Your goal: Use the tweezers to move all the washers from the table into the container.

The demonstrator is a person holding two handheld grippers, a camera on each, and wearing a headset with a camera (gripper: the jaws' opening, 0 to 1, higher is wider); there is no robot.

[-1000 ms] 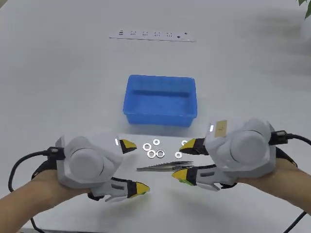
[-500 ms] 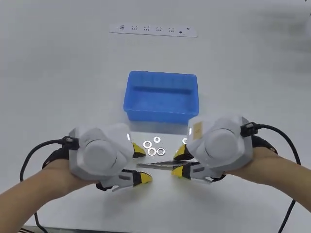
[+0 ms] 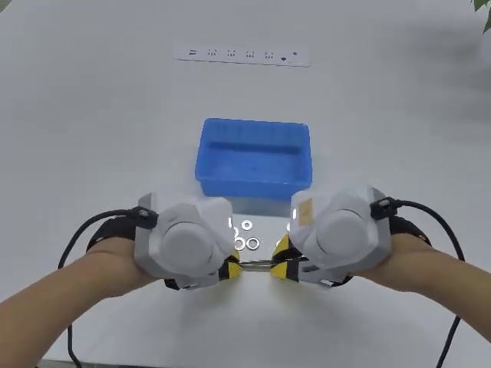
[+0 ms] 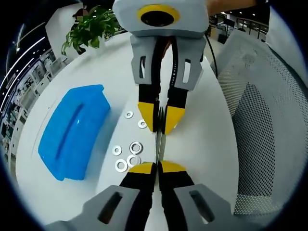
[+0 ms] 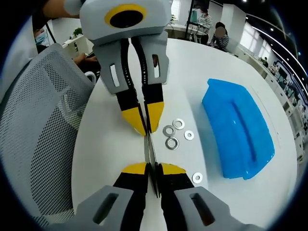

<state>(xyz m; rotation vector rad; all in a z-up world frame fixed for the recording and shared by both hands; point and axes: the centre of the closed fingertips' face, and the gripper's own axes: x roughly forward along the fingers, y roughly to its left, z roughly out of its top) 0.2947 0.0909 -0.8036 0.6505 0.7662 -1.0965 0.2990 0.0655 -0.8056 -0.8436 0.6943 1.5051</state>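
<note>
Left gripper [image 4: 157, 167] and right gripper [image 5: 154, 168] fingers clamp the thin metal tweezers [image 4: 158, 144], which the head view hides. Earlier they gaped open.

No words or numbers can be read here. The long white flat strip [image 3: 242, 54] lies at the far side of the white desk [image 3: 92, 115]. It has a row of tiny dark marks on it, but they are too small to make out. The grey-white right gripper [image 3: 281, 261] has a small tan sticker [image 3: 305, 211] on top of its round body. No writing can be made out on the sticker.
</note>
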